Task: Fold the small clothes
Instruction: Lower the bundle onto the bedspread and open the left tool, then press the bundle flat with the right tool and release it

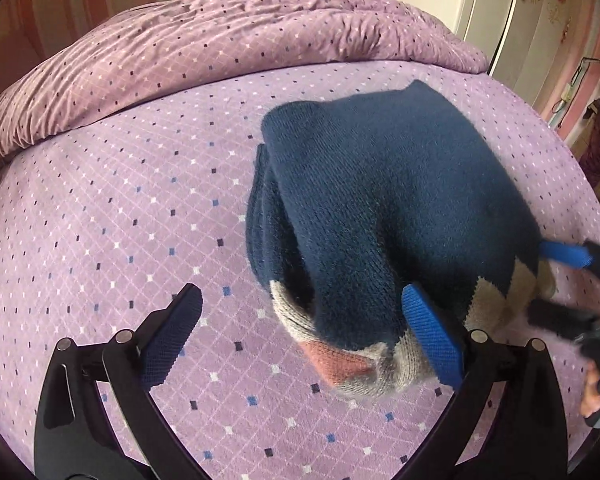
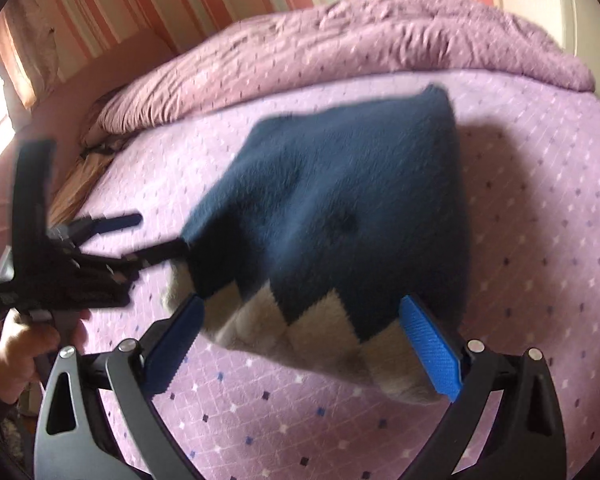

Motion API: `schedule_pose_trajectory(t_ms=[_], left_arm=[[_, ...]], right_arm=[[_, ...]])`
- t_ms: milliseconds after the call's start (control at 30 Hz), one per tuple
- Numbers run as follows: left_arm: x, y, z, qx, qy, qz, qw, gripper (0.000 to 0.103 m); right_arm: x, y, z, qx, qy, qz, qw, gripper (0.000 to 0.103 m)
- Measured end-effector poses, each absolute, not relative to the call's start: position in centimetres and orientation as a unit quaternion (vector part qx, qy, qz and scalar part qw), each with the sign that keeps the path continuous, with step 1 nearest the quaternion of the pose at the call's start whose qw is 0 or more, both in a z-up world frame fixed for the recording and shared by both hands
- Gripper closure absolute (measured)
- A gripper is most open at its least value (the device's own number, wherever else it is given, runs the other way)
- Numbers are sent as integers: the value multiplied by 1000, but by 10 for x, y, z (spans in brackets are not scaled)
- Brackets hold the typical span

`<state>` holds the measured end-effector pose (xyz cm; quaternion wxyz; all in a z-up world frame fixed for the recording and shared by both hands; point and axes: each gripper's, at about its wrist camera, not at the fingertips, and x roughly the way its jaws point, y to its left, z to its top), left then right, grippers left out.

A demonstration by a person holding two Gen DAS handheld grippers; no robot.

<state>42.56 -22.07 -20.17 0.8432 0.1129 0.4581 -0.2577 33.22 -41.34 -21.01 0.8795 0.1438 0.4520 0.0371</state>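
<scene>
- The navy knitted garment [image 1: 384, 208] lies folded into a thick bundle on the bed [image 1: 112, 240], on the sheet a little short of the rumpled quilt [image 1: 204, 52] heaped along the far edge.
- Its long axis runs from the near side of the bed towards that quilt; the beige-and-pink patterned end points back at both cameras, the plain navy end points away.
- The left gripper [image 1: 304, 336] has its fingers wide apart and grasps nothing. The bundle sits to its right: the right-hand pad [image 1: 432, 340] touches the patterned end, while the other pad is over bare sheet.
- The right gripper [image 2: 308, 348] is likewise spread, with the patterned end lying between its pads. It seems centred on the bundle, though motion blur makes actual contact hard to judge.
- So the right gripper looks better placed to take the near end; the left would first have to shift rightward.
</scene>
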Motion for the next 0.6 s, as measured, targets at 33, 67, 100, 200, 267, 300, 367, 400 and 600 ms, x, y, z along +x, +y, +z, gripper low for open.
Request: schedule_pose_trajectory(t_ms=[33, 67, 100, 200, 267, 300, 367, 400, 600], left_arm=[[426, -218, -200, 111, 457, -257, 844, 4], [427, -216, -199, 109, 457, -255, 845, 4], [428, -214, -198, 109, 457, -254, 846, 4], [430, -206, -195, 110, 455, -249, 848, 4], [429, -202, -194, 111, 454, -245, 849, 4], [429, -198, -193, 112, 453, -243, 851, 4], [428, -193, -192, 112, 452, -239, 852, 4], [427, -189, -192, 111, 451, -236, 853, 4], [411, -165, -195, 99, 443, -213, 865, 3]], right_arm=[[333, -412, -216, 141, 457, 35, 877, 3], [334, -411, -223, 136, 462, 30, 876, 3], [335, -412, -230, 135, 469, 23, 872, 2], [336, -418, -248, 139, 481, 9, 865, 1], [337, -419, -249, 136, 481, 6, 866, 1], [339, -419, -248, 134, 482, 7, 866, 1], [338, -415, -244, 121, 483, 4, 867, 1], [337, -415, -240, 117, 481, 3, 869, 1], [319, -400, -221, 106, 441, -12, 891, 2]])
